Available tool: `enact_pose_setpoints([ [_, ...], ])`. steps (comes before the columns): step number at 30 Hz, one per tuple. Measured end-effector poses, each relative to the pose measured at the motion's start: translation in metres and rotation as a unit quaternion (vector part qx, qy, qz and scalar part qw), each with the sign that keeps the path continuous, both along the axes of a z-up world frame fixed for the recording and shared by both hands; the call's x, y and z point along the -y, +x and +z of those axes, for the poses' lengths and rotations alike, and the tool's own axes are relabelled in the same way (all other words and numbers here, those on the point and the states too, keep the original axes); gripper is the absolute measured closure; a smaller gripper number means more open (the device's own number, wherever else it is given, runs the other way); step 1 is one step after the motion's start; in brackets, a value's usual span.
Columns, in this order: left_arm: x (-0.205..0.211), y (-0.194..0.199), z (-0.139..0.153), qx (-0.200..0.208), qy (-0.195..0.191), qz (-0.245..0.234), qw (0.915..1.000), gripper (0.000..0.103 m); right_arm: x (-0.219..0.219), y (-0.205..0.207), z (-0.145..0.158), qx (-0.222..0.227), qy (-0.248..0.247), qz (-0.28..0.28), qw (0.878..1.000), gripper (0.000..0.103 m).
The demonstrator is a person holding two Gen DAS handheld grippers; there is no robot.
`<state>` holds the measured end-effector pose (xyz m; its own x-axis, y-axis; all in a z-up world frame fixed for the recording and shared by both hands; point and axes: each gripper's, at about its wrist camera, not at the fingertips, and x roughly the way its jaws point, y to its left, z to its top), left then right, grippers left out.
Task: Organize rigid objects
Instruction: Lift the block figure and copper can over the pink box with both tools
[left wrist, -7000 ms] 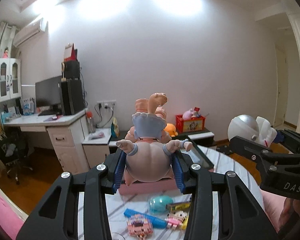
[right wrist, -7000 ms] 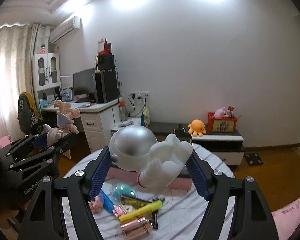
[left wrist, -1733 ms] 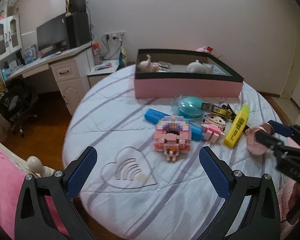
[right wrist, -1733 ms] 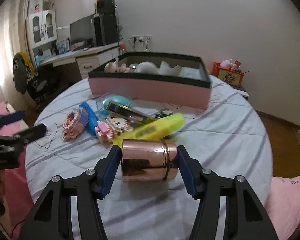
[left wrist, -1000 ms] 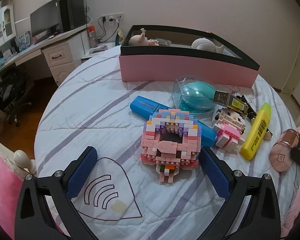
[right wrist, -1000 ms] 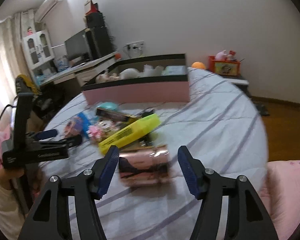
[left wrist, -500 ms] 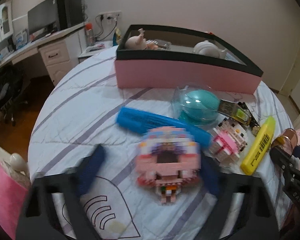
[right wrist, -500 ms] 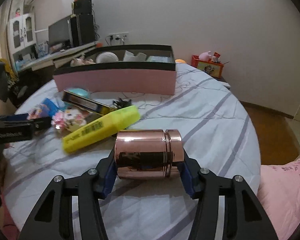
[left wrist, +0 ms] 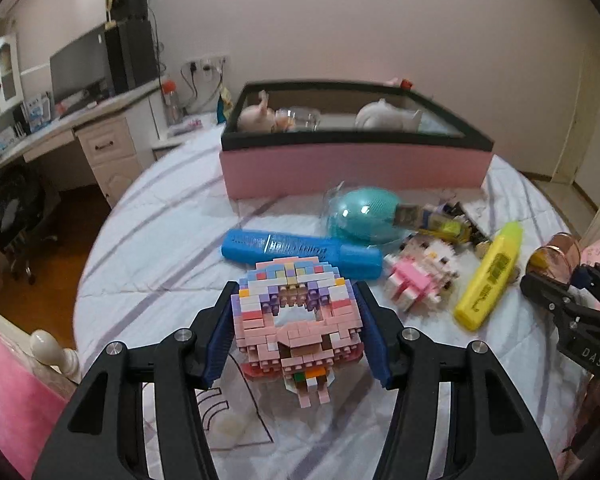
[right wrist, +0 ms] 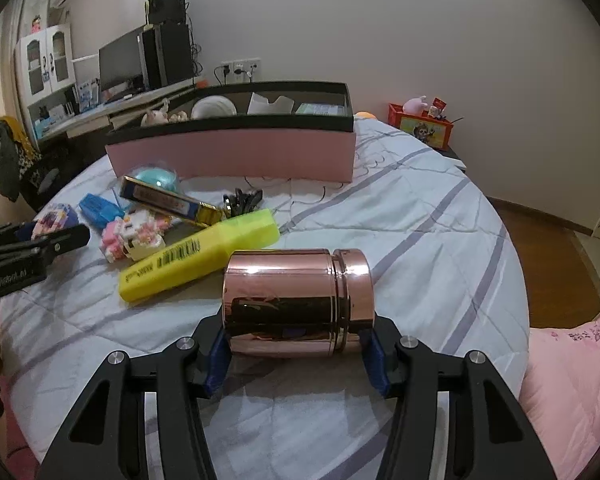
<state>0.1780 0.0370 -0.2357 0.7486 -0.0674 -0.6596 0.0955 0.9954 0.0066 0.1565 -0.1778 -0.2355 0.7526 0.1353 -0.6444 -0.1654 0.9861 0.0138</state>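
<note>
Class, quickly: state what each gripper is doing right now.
Left gripper: just closed on the pink brick model.
Right gripper: shut on the copper canister.

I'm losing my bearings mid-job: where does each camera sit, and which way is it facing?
Left wrist: on the left tongs, looking forward and down over the table toward the box; its fingers grip the brick toy; right tongs at the right edge.
Right wrist: on the right tongs, looking forward and down toward the same box; its fingers clamp the copper jar; left tongs at the left edge.
Shared: box, yellow marker, blue case, table.
</note>
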Motion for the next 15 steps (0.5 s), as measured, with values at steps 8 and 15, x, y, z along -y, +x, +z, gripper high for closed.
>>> enact_pose_setpoints([
  [8, 0.011, -0.031, 0.047, 0.071, 0.015, -0.008, 0.9973, 0.046, -0.014, -0.020, 0.050, 0.065, 0.011, 0.014, 0.998, 0.047],
  [15, 0.019, -0.059, 0.108, 0.157, 0.017, -0.002, 0.9874, 0.046, -0.035, -0.045, 0.108, 0.145, 0.009, 0.034, 0.989, 0.047],
])
